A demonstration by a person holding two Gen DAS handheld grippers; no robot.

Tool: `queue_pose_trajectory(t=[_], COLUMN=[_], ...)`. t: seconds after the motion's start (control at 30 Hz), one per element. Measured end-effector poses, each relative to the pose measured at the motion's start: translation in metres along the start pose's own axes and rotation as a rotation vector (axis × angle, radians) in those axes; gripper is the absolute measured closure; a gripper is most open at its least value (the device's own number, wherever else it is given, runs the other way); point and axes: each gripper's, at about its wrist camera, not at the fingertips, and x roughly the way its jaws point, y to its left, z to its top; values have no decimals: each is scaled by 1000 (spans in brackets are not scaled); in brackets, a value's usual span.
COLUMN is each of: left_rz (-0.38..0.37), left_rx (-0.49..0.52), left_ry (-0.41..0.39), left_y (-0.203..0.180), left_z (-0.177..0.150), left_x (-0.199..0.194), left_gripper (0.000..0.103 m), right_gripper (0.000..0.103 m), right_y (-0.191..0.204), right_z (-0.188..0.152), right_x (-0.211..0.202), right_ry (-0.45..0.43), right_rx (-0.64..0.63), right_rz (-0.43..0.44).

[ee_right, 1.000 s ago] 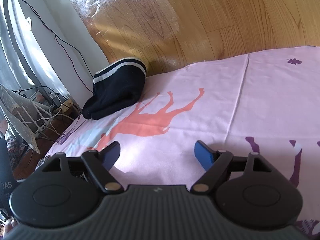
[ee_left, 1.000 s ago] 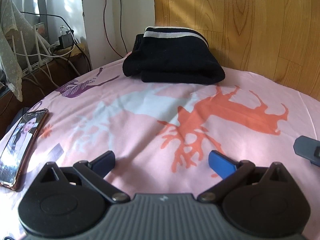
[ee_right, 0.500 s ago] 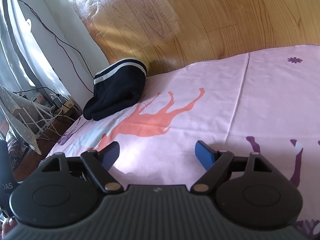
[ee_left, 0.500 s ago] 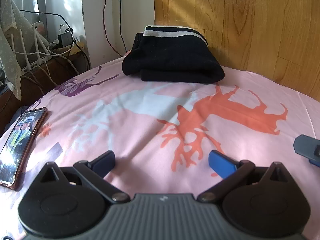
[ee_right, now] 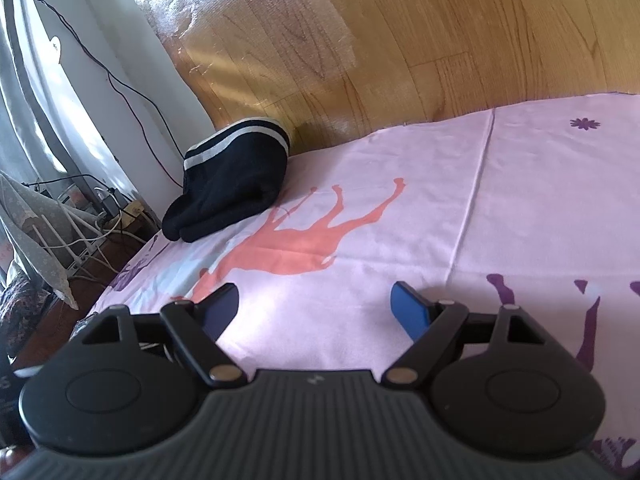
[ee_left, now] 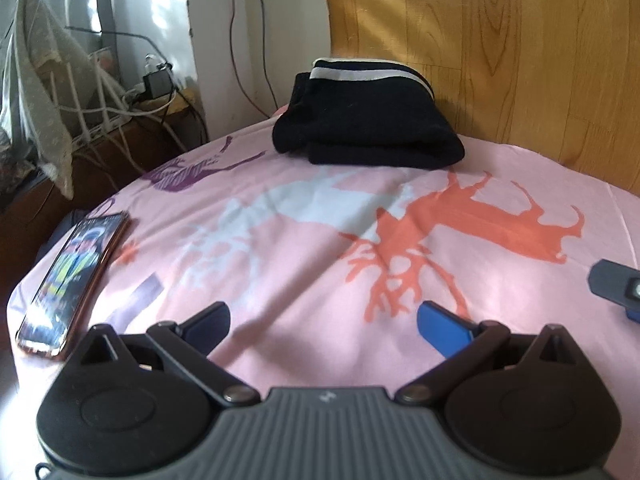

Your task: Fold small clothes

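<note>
A folded black garment with white stripes lies at the far edge of the pink bed sheet, against the wooden headboard; it also shows in the right wrist view at the far left. My left gripper is open and empty, low over the sheet, well short of the garment. My right gripper is open and empty over the sheet, to the right of the garment. A part of the right gripper shows at the right edge of the left wrist view.
A phone with a lit screen lies on the sheet's left edge. The wooden headboard stands behind the bed. Cables, a power strip and a draped cloth sit left of the bed.
Both grippers have stayed open with only slight drift. The left wrist view has shifted a little, and the phone screen shows a different picture.
</note>
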Motion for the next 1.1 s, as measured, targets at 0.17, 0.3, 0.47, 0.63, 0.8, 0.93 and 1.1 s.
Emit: queue_pose_trajectory(t=[0.17, 0.3, 0.47, 0.63, 0.8, 0.93, 1.1], left_rz=[-22, -42, -63, -97, -101, -106, -114], left_rx=[-54, -64, -26, 19, 59, 69, 62], left_ry=[37, 66, 61, 44, 20, 27, 44], left_y=[9, 9, -2, -12, -18, -19, -16], left_z=[1, 1, -3, -4, -4, -6, -7], left_x=[-12, -16, -27, -36, -41, -41, -39], left_gripper=[0, 0, 0, 0, 0, 0, 0], right_gripper=[18, 17, 17, 17, 17, 17, 17], right_y=[2, 1, 0, -1, -1, -1, -2], right_z=[0, 0, 0, 0, 0, 0, 0], right_x=[0, 0, -1, -1, -1, -2, -2], right_ry=[-2, -2, -3, -5, -5, -5, -4], right_rx=[-12, -11, -11, -5, -3, -3, -4], right_rz=[-6, -8, -9, -11, -11, -11, -10])
